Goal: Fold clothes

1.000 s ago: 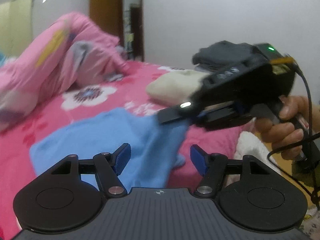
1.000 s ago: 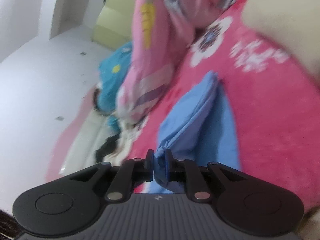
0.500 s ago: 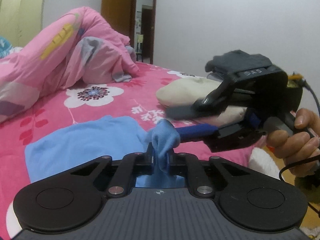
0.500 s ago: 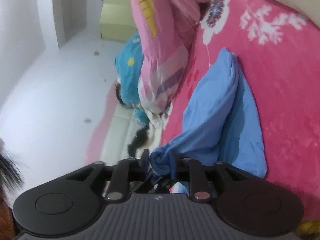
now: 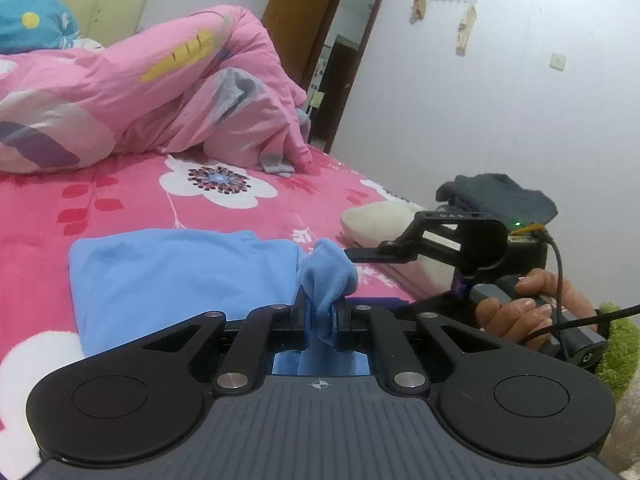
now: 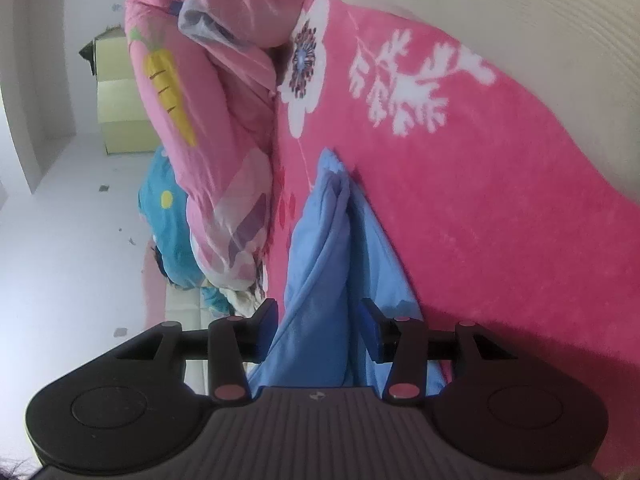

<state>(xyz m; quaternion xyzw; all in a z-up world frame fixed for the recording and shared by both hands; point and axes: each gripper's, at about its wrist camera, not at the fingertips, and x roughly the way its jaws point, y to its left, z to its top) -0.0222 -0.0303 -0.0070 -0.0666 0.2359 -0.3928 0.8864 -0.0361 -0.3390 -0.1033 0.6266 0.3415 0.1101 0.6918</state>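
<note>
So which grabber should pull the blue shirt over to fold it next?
Probably the left. The left gripper is pinched shut on the blue shirt, while the right gripper is opening, its pads off the cloth between them.

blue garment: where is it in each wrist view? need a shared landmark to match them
Left wrist: blue garment lies lower centre on the bed, a bunched corner pinched in the left gripper.
Right wrist: it hangs bottom centre, between the right gripper as its jaws are opening.
Shared landmark: the white flower with a dark centre on the pink sheet.
</note>
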